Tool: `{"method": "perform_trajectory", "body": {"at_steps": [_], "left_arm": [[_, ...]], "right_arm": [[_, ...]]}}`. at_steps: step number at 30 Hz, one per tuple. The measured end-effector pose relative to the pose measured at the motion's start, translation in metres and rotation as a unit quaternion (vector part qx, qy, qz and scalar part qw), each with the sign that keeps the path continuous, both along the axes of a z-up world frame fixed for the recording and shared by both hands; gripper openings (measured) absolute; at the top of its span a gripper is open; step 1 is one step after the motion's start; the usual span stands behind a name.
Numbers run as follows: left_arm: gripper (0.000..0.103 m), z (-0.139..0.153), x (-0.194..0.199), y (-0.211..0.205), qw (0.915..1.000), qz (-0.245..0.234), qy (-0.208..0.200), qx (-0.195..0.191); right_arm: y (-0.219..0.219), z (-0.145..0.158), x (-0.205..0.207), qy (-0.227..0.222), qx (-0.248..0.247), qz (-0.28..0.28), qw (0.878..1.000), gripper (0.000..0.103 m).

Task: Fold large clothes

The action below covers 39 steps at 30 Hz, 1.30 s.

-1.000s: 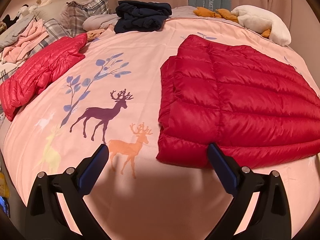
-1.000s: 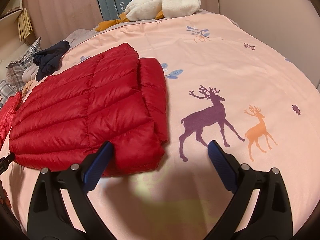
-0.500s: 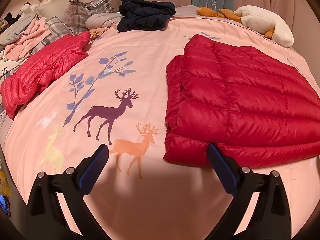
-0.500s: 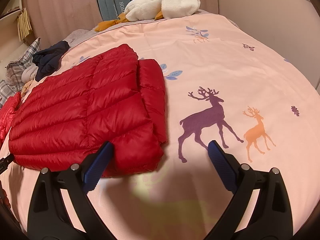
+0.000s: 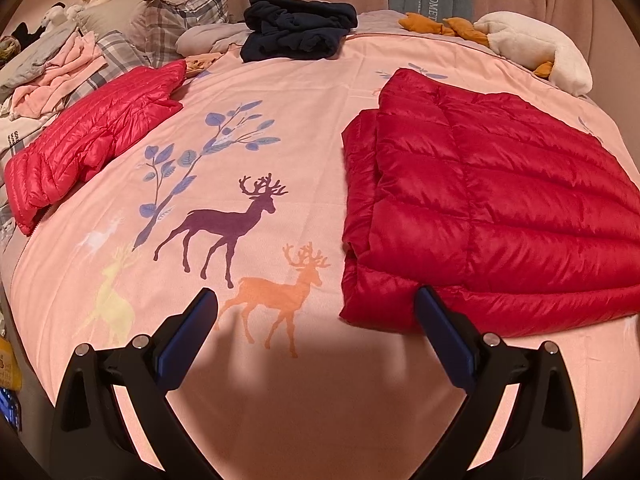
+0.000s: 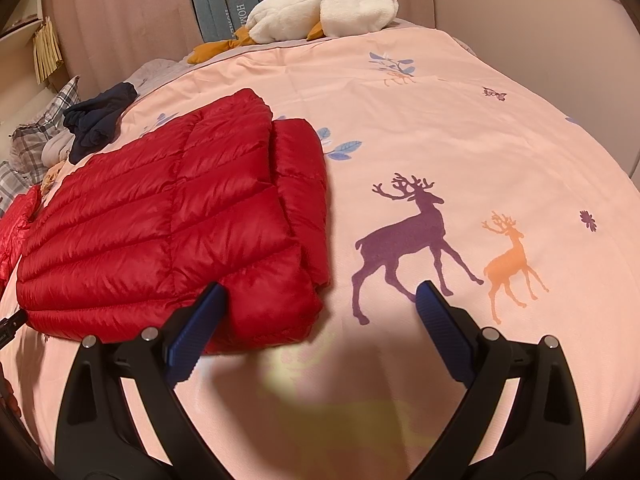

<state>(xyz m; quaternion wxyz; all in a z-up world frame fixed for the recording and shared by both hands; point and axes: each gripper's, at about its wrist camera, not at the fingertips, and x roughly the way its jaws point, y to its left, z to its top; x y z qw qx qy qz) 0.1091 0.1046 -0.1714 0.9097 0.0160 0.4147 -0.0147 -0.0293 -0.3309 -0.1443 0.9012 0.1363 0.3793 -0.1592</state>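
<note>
Red down jacket (image 5: 492, 208), right edge cut off

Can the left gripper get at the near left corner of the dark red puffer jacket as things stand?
Probably yes. The left gripper is open, its right finger overlaps the dark red puffer jacket at its near edge, and only bare bedspread lies nearby.

Two matte black handheld grippers, left gripper (image 5: 313, 300) and right gripper (image 6: 321, 295), each forked into a wide V. Ribbed blue pads (image 5: 188, 340) lining the inner faces of the fingers (image 6: 444, 332). Two silver screw heads (image 5: 491, 339) behind each pad, perhaps pivot pins.
</note>
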Motion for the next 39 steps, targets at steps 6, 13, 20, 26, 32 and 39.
{"method": "perform_trajectory", "body": {"at_steps": [6,13,20,26,32,39], "left_arm": [[0.1,-0.001,0.0,0.004,1.0,0.006,0.001,0.001],[0.1,-0.001,0.0,0.006,1.0,0.009,0.001,0.001],[0.1,0.003,-0.001,0.013,0.9997,0.023,0.0,0.008],[0.1,0.033,-0.012,0.015,0.9993,0.025,-0.026,0.01],[0.102,0.107,-0.04,-0.001,0.995,-0.01,-0.099,-0.005],[0.102,0.192,-0.077,-0.024,0.983,-0.06,-0.165,-0.055]], "right_arm": [[-0.006,0.001,-0.002,0.0,-0.001,-0.004,1.0,0.097],[-0.006,0.001,-0.003,0.001,-0.005,-0.005,1.0,0.097],[-0.007,0.006,-0.007,0.004,-0.019,-0.012,1.0,0.097],[-0.001,0.034,-0.02,-0.009,-0.058,-0.02,0.998,0.098],[0.021,0.105,-0.039,-0.074,-0.085,0.003,0.994,0.101],[0.058,0.18,-0.06,-0.129,-0.107,0.041,0.985,0.101]]}}
